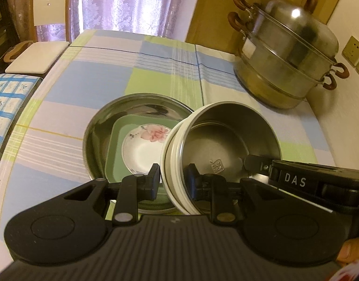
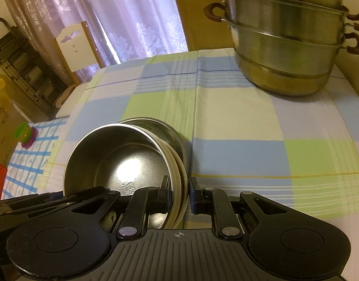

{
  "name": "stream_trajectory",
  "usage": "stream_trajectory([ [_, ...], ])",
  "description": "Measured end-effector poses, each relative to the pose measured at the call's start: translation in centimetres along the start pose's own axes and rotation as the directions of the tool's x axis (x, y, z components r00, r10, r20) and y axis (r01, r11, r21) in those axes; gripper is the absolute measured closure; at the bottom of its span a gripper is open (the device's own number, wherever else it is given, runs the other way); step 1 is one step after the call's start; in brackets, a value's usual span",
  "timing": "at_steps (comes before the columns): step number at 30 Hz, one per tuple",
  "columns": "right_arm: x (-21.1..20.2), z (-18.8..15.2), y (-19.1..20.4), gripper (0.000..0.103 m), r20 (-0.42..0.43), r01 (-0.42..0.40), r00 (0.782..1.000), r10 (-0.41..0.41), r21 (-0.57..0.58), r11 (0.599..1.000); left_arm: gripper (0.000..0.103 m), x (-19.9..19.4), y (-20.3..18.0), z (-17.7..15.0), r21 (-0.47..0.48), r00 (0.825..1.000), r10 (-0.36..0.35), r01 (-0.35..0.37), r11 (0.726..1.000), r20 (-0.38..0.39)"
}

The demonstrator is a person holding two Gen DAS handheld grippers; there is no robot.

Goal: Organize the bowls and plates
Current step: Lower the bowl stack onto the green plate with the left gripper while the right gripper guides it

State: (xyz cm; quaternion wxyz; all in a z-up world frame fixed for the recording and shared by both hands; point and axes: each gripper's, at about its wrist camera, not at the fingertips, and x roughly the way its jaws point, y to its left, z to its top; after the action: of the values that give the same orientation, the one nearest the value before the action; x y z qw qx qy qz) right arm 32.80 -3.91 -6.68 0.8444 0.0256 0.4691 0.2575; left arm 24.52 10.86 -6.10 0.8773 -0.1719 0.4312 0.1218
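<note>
Left gripper point(image 1: 172, 180) pinched near rim of steel bowl point(image 1: 226, 145); right gripper point(image 2: 178, 195) pinched other rim. Bowl hung tilted, up over big steel plate point(image 1: 99, 126) holding green plate point(image 1: 114, 149) and flower plate point(image 1: 144, 149). Best: keep both pinches tight, level bowl, lower slowly onto stack.

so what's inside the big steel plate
A green square plate lies in the steel plate, with a white floral dish on it. The held bowl stack hides their right parts.
</note>
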Motion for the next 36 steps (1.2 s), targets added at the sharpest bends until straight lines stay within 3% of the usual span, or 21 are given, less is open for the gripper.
stream_trajectory([
  [19, 4.5, 2.1, 2.6, 0.087, -0.044, -0.024, 0.999, 0.023, -0.014, 1.000, 0.081, 2.3, 4.0, 2.3, -0.046, 0.999, 0.025, -0.026, 0.999, -0.021],
  [36, 8.4, 4.0, 3.4, 0.087, -0.135, -0.019, 0.991, 0.018, -0.007, 1.000, 0.081, 5.8, 6.7, 4.2, -0.101, 0.994, 0.018, -0.028, 0.995, -0.104],
])
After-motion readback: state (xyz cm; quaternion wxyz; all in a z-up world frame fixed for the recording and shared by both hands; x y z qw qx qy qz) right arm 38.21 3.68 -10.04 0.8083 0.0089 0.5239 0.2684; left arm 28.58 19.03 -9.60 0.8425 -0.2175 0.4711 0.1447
